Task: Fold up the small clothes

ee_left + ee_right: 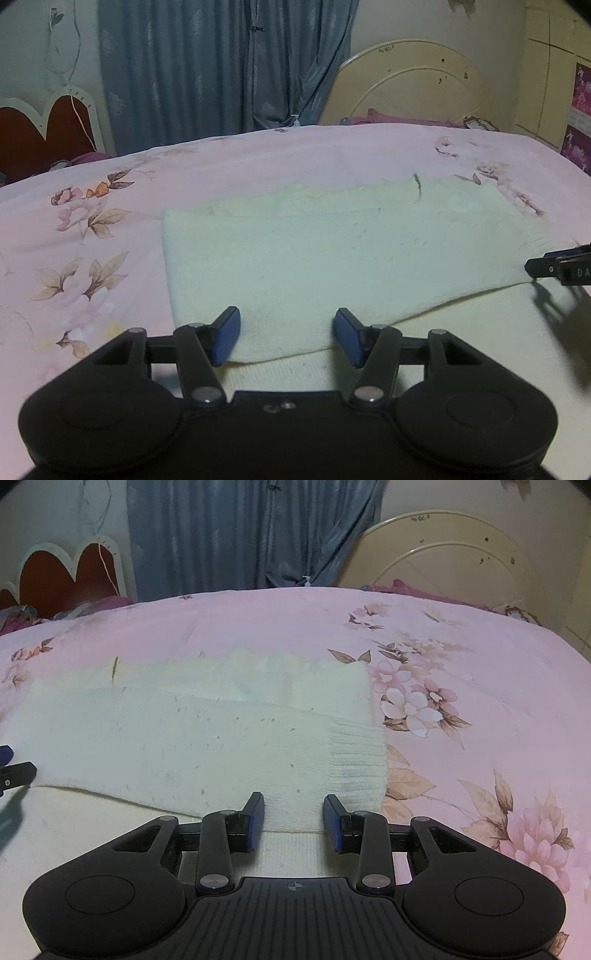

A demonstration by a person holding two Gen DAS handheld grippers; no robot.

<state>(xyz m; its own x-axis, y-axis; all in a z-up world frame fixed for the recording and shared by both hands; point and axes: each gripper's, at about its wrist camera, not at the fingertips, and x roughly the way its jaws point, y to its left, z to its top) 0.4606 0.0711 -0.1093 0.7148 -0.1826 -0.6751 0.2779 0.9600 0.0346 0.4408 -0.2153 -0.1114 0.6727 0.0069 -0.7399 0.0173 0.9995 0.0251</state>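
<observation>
A cream-white knitted garment lies spread flat on a bed covered by a pink sheet printed with brown-leaved flowers, toward the near edge of the bed. One layer of the knit is folded over another, so that a folded edge runs across the cloth just ahead of both tools, with more of the same cream knit showing beneath it nearer the cameras. In the right wrist view a ribbed band finishes the garment's right end.

The left hand-held gripper has its blue-padded jaws spread apart, straddling the folded edge near the garment's left end and clamping nothing. The right hand-held gripper likewise stands with its jaws apart, astride the folded edge just inside the ribbed band, with nothing pinched between the pads.

At the far side of the bed hangs a blue-grey curtain. A cream arched headboard rises at the bed's far right corner, and a red, white-trimmed scalloped headboard stands beyond the far left corner.
</observation>
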